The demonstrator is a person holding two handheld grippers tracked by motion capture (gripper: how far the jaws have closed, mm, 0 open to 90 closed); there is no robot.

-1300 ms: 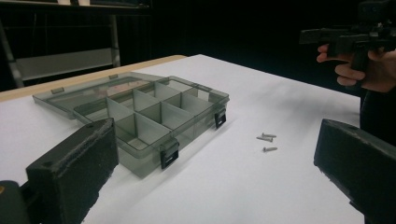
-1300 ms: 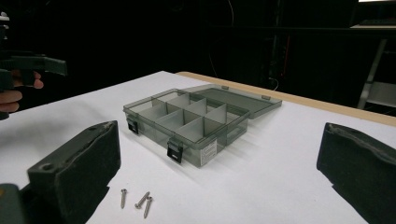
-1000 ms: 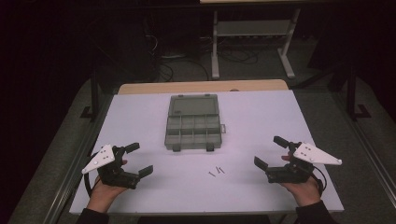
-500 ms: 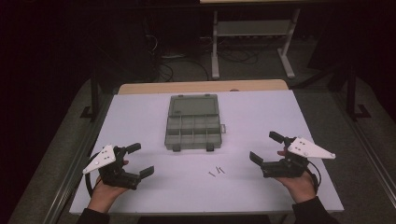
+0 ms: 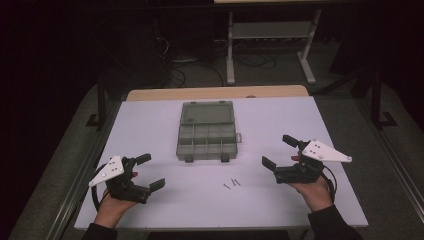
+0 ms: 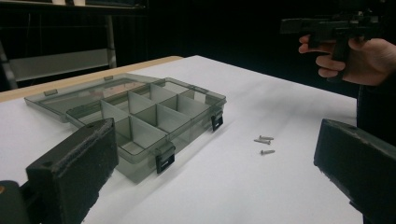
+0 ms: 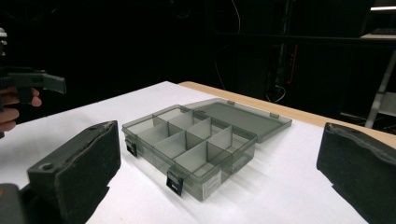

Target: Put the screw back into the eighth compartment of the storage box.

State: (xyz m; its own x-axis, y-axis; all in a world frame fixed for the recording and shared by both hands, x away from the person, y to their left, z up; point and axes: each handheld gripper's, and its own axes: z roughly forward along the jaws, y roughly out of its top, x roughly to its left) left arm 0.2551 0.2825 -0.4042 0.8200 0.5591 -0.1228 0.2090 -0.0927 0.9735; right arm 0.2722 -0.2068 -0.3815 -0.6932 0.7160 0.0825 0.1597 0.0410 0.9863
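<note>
Grey plastic organiser box (image 5: 207, 131) lid open, compartments empty, screws (image 5: 231, 183) just in front

Bare tabletop (image 5: 150, 130) lies open on either side of the organizer box (image 5: 206, 137), whose flat-lying lid takes the far middle. Near the front, what seem to be small screws (image 5: 231, 183) lie between both claws.

The white rectangular surface (image 5: 280, 200) has a pale wooden strip (image 5: 215, 93) along its far edge and stands on grey carpeted floor (image 5: 345, 107). Beyond it, a white metal-framed stand (image 5: 270, 31) rises over tangled dark cables (image 5: 200, 67). The room behind lies in deep darkness, the light falling mostly on the surface.
</note>
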